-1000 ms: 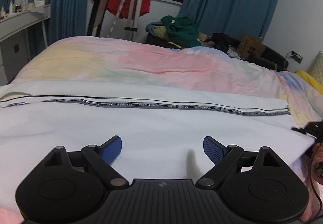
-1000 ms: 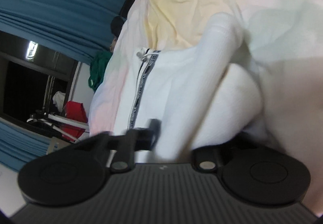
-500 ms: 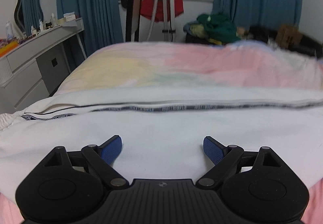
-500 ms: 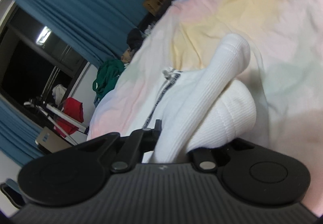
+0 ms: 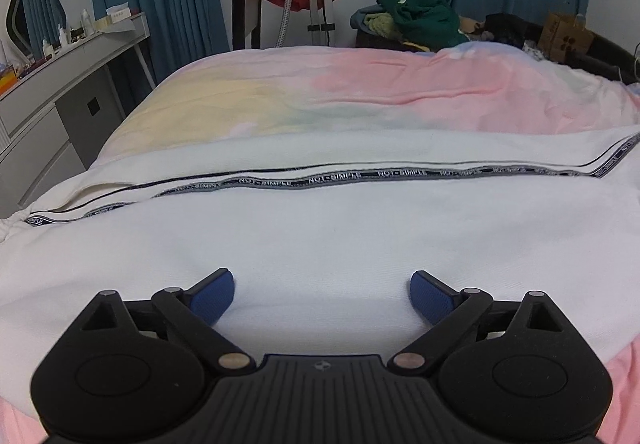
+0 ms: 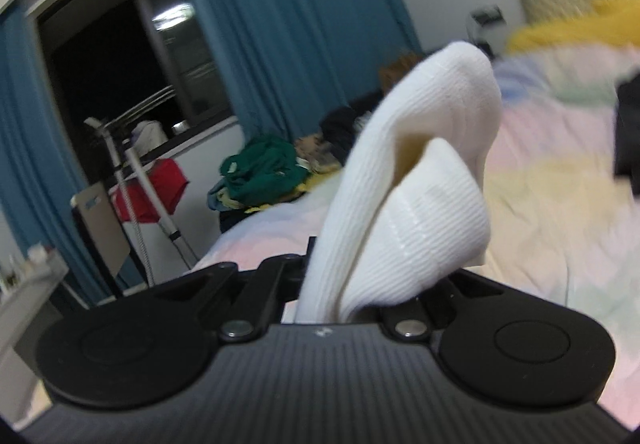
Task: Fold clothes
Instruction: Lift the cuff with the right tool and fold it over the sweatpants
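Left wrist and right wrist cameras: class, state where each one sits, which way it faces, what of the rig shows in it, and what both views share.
Left wrist: sits on the left gripper, low over the white garment, facing across the bed to the curtains; open blue pads show.
Right wrist: sits on the right gripper, raised and tilted, facing the window; its fingers clamp the garment's ribbed cuff.
Shared: green clothes pile, red cloth, curtains, bed.

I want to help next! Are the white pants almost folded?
Partly. The white pants already lie flat along the bed, legs apparently stacked. The right gripper holds the ribbed cuff, lifted; the left gripper sits open over the fabric. Folding end over end is left.
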The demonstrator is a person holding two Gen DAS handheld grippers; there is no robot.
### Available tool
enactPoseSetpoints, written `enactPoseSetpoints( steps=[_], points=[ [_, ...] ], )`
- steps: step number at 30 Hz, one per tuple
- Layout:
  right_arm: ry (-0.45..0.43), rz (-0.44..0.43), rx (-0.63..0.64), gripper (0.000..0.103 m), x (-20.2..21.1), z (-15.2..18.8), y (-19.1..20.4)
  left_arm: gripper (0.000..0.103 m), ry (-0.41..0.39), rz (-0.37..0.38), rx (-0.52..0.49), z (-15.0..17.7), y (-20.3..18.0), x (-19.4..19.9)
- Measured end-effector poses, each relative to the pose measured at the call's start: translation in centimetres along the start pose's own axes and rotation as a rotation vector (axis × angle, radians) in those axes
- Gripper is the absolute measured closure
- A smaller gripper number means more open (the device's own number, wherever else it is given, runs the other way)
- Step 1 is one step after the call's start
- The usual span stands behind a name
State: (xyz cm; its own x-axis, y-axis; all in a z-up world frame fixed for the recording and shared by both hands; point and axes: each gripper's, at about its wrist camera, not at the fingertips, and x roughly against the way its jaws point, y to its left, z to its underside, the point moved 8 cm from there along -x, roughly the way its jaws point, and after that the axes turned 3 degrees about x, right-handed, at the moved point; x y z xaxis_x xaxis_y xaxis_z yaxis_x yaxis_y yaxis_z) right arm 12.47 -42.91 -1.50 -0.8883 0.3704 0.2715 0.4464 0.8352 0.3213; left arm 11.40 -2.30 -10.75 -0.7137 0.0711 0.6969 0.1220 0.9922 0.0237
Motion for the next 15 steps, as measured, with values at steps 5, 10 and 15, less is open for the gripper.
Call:
enactPoseSetpoints(
  steps=[5, 10, 15],
  points=[
    [-0.041, -0.058, 0.178, 0.093, 1.9, -0.8, 6.6, 0.007, -0.045, 0.008, 0.054, -1.6, 1.6, 2.1],
    [-0.045, -0.152, 0.365, 0.093, 3.4, 1.0, 14.2, 0.007, -0.114, 0.006, 0.092, -3.3, 3.5, 4.8],
    [0.032, -0.285, 0.542, 0.093, 4.4, 7.2, 21.4, 0.006, -0.204, -0.021, 0.128, -4.8, 6.0, 7.8]
  ],
)
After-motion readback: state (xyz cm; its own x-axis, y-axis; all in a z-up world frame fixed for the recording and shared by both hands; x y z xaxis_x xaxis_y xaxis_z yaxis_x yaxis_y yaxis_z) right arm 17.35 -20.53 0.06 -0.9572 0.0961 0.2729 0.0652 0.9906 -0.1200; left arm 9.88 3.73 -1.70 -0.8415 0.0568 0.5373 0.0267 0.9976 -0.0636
